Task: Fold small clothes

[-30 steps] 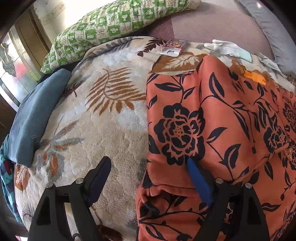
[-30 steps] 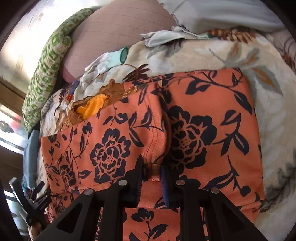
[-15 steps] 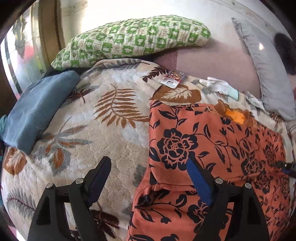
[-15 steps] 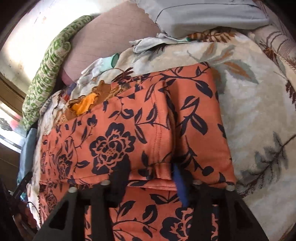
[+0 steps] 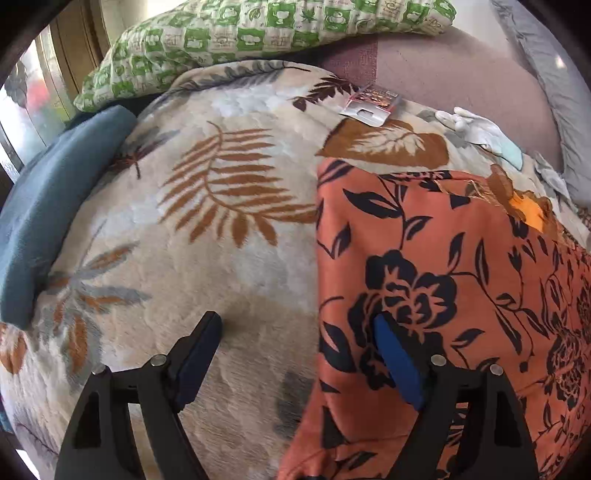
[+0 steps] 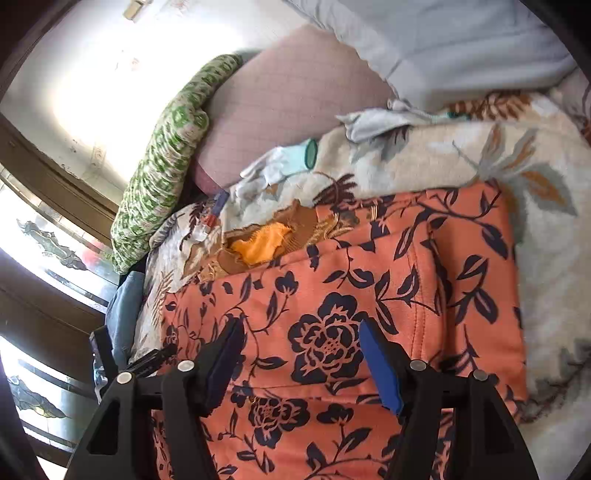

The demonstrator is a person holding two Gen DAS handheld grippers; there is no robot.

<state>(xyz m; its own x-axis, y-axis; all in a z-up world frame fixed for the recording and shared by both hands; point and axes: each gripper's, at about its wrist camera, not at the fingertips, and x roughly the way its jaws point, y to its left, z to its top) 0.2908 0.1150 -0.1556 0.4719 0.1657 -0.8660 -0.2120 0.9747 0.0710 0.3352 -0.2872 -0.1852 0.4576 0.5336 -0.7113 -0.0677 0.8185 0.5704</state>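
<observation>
From the left wrist view, bare leaf-print blanket (image 5: 207, 236) runs open from 12 round to 9 o'clock of the left gripper (image 5: 297, 332), whose jaws stand wide apart. A blue folded cloth (image 5: 48, 206) bounds that room at 10 o'clock, a green checked pillow (image 5: 258, 33) at 12. The orange floral garment (image 5: 461, 277) fills 1 to 5 o'clock. A small packet (image 5: 371, 103) and a pale glove (image 5: 480, 133) lie at 1 o'clock.

The right gripper (image 6: 301, 339), jaws apart, has garment all beneath it; open blanket lies at 2 to 4 o'clock, a grey pillow (image 6: 461, 40) closing 1 o'clock.
</observation>
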